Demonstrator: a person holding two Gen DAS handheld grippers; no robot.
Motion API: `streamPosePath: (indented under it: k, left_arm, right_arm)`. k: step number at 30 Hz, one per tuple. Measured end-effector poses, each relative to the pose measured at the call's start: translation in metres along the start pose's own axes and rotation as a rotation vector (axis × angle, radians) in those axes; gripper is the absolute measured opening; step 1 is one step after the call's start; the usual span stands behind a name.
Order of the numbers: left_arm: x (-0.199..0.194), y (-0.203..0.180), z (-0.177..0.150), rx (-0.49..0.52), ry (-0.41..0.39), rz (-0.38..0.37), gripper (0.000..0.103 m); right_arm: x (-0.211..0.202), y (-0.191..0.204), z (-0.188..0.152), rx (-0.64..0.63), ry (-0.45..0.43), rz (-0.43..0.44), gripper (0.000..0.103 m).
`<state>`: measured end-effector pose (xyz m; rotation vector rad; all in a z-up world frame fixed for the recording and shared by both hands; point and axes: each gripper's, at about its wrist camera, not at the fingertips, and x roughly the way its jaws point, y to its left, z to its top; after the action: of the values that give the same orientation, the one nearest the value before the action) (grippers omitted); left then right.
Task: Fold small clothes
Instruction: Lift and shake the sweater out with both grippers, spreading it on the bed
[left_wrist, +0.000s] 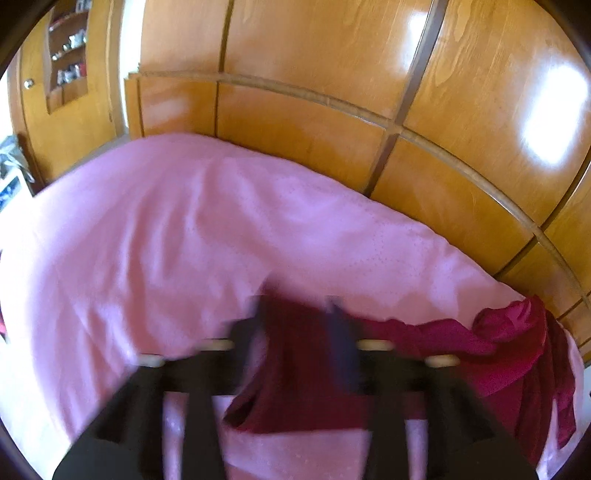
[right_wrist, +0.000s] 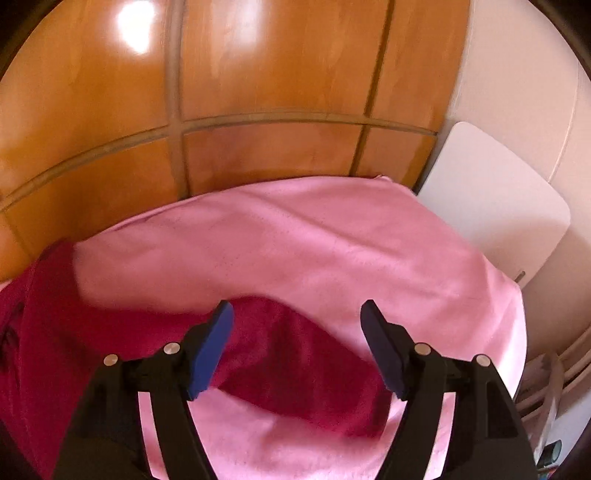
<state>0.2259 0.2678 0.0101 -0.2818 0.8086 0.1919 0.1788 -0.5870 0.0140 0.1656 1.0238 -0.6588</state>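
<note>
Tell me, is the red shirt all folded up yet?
Not yet. The red garment lies spread and rumpled across the pink bedcover, one end bunched near the wooden wardrobe. Neither the left gripper nor the right gripper holds it; both stand open above the cloth. No neat fold shows, so the folding is left.

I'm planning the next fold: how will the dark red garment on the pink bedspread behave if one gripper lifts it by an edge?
The dark red garment looks floppy: it lies in soft creases, so it would likely drape and sag. It seems thin, so probably light. On the smooth pink bedspread it may slide or bunch when pushed.
</note>
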Motion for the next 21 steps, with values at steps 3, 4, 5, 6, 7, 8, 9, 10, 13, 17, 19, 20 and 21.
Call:
streamPosePath:
  k: [3,4,5,6,7,8,9,10,13,17,19,20,21]
  left_arm:
    - [-0.016,0.0,-0.006,0.017,-0.039,-0.022,0.067]
    - [-0.023,0.0,-0.012,0.023,-0.04,-0.058,0.067]
    - [-0.03,-0.001,-0.02,0.038,-0.034,-0.113,0.067]
    - [-0.036,-0.005,-0.03,0.07,-0.02,-0.174,0.067]
    - [-0.041,-0.011,-0.041,0.107,-0.003,-0.225,0.067]
    - [-0.045,-0.018,-0.055,0.143,0.022,-0.282,0.067]
    - [-0.046,-0.025,-0.07,0.174,0.06,-0.348,0.067]
    - [-0.046,-0.033,-0.085,0.2,0.098,-0.402,0.066]
    - [-0.04,-0.063,-0.129,0.272,0.211,-0.507,0.058]
    - [-0.021,-0.096,-0.168,0.248,0.312,-0.592,0.058]
    - [-0.011,-0.114,-0.18,0.252,0.346,-0.611,0.058]
    - [-0.006,-0.123,-0.187,0.264,0.344,-0.578,0.058]
    - [-0.002,-0.13,-0.192,0.267,0.348,-0.568,0.048]
  right_arm:
    - [-0.021,0.008,-0.032,-0.033,0.055,0.154,0.073]
    - [-0.029,0.015,-0.049,-0.049,0.085,0.234,0.073]
    - [-0.04,0.026,-0.065,-0.07,0.119,0.3,0.073]
    - [-0.046,0.034,-0.08,-0.09,0.155,0.37,0.072]
    - [-0.053,0.044,-0.097,-0.11,0.194,0.439,0.072]
    - [-0.061,0.058,-0.119,-0.129,0.242,0.526,0.07]
    - [-0.068,0.068,-0.135,-0.137,0.273,0.586,0.064]
    - [-0.073,0.079,-0.15,-0.142,0.306,0.646,0.061]
    - [-0.081,0.109,-0.186,-0.128,0.403,0.782,0.046]
    - [-0.076,0.131,-0.202,-0.019,0.457,0.875,0.034]
    - [-0.072,0.138,-0.206,0.024,0.482,0.901,0.035]
    - [-0.069,0.138,-0.205,0.042,0.493,0.916,0.031]
    - [-0.069,0.138,-0.205,0.06,0.5,0.924,0.02]
